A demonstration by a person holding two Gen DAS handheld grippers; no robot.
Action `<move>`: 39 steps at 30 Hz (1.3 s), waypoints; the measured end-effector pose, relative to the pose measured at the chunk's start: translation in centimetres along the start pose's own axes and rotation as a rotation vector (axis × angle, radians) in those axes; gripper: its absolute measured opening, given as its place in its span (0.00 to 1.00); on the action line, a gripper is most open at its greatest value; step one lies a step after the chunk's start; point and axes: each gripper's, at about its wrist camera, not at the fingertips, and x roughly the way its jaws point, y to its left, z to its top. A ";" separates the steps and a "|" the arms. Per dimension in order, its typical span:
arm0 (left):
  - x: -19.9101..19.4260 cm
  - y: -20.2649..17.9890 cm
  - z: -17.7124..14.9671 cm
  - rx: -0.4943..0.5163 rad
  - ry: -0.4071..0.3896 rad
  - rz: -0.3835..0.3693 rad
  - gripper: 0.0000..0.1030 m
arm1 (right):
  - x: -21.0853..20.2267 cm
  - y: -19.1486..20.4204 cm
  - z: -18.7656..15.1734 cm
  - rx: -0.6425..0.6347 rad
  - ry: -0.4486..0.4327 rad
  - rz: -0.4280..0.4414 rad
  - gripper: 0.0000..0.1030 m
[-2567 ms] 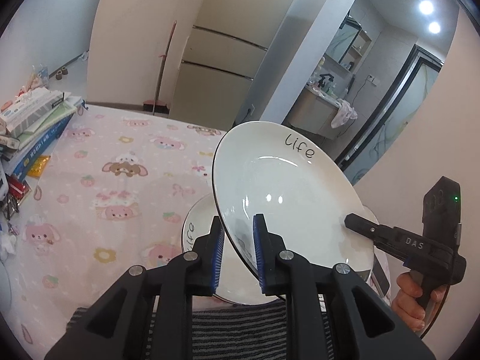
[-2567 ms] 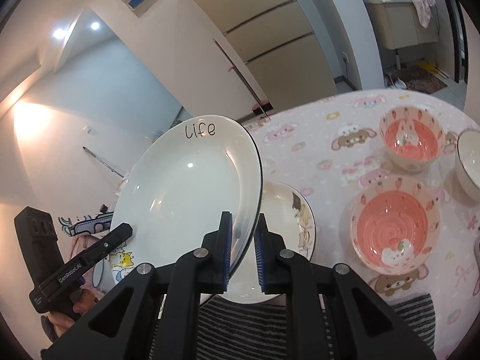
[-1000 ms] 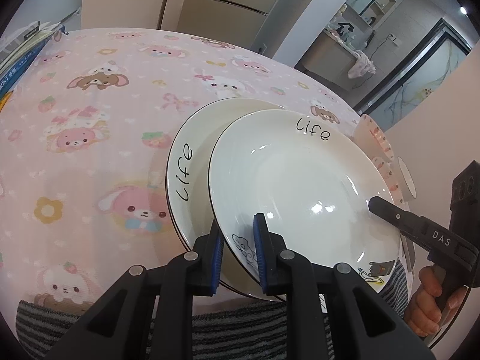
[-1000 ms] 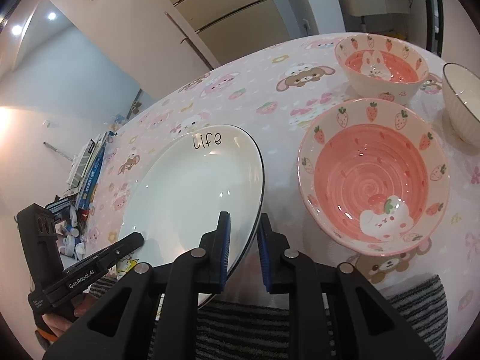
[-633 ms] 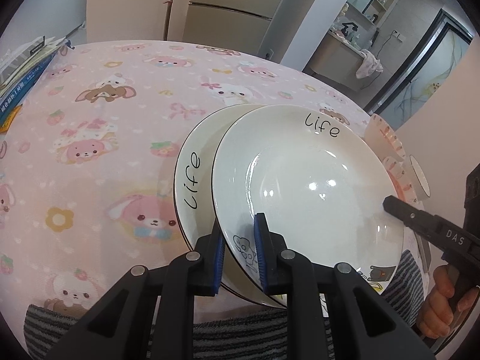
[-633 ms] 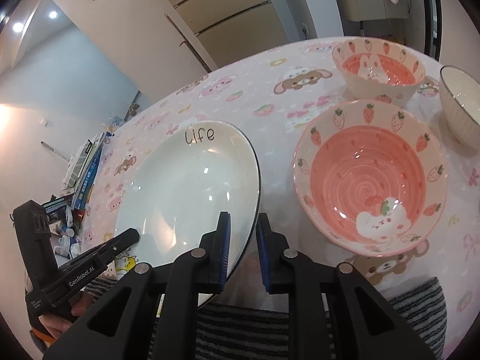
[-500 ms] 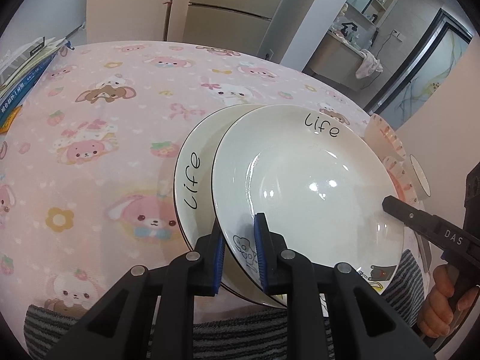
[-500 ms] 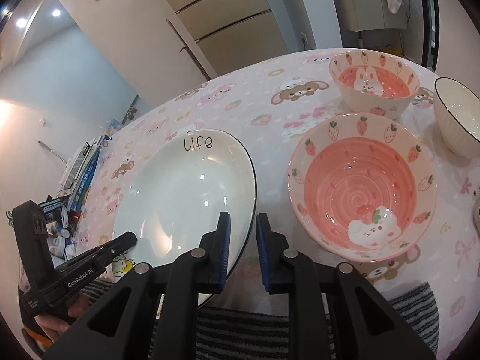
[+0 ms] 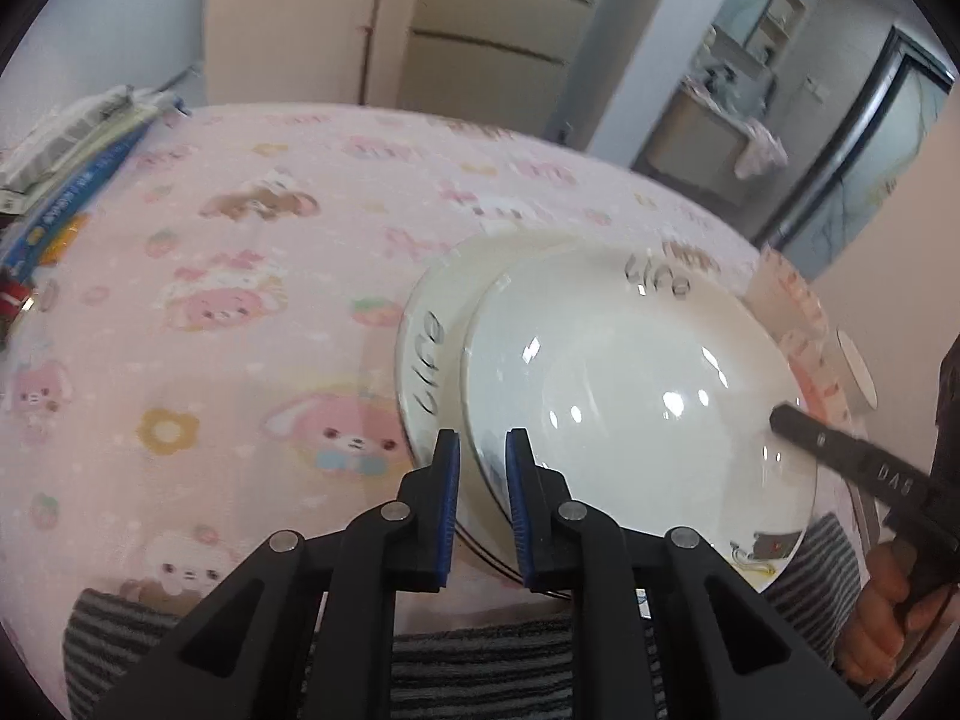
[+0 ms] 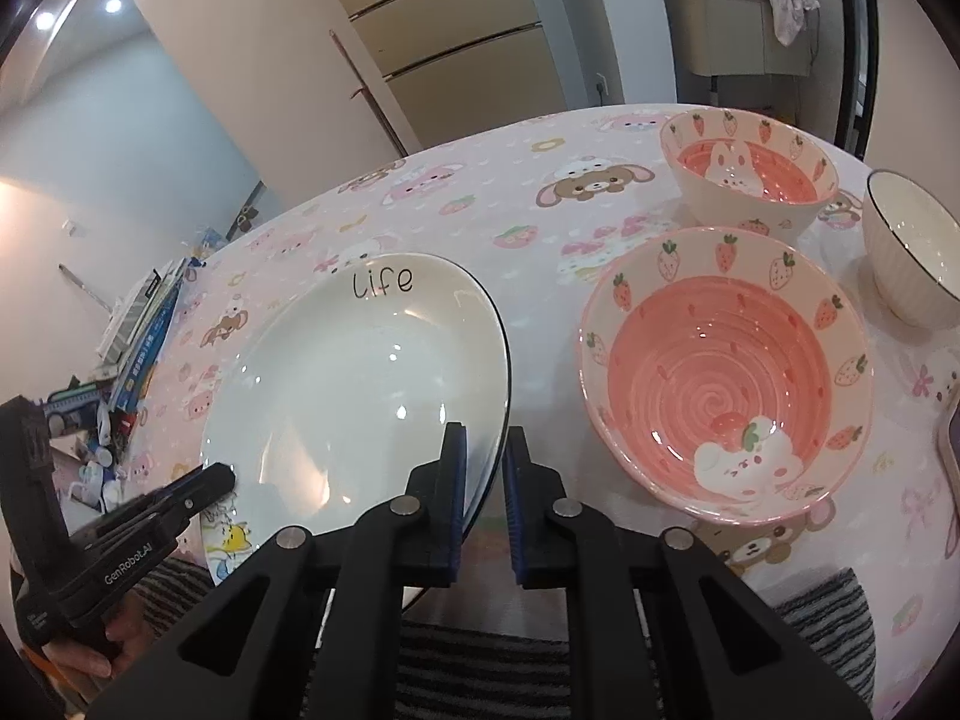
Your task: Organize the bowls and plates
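1. Across the whole scene spreads the table (image 10: 480, 192) in its pink cartoon cloth, with a stack of books (image 9: 72, 180) at nine o'clock in the left wrist view.
2. Next in size is the upper plate (image 10: 360, 384), white with "life" on its rim. It sits at the centre of both views, over a lower plate (image 9: 429, 354) of the same print that peeks out at its nine o'clock side. Whether it rests fully on that plate or hangs a little above I cannot tell.
3. At three o'clock of the upper plate stands a large strawberry bowl (image 10: 726, 378), with a smaller strawberry bowl (image 10: 750, 174) at one o'clock and a white bowl (image 10: 912, 246) near the right edge.
4. Left gripper (image 9: 483, 498): nearly shut, its blue pads pinching the upper plate's near rim.
5. Right gripper (image 10: 483, 492): its jaws are closing, narrow already, with the opposite rim of that plate between them.
6. Risks, as I judge them: the two plates are off-centre, so a release now could leave the upper one tilted or sliding. Uneven letting go would tip it toward the large strawberry bowl just beside it. Glazed rim in thin pads may slip.
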 end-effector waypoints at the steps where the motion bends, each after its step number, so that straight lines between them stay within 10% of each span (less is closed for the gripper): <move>1: -0.6 0.0 0.1 0.020 -0.034 0.035 0.18 | 0.0 -0.1 0.0 -0.004 0.001 0.006 0.11; 13: 0.3 3.5 0.8 -0.150 -0.003 -0.136 0.18 | 0.8 0.7 -0.2 -0.034 0.003 -0.015 0.11; 18: 0.0 3.7 0.8 -0.142 -0.031 -0.057 0.49 | 1.0 0.6 -0.1 -0.034 0.008 -0.006 0.11; 39: 2.9 2.5 -0.1 -0.115 0.099 -0.069 0.49 | 2.3 1.1 -0.6 -0.050 0.062 0.021 0.16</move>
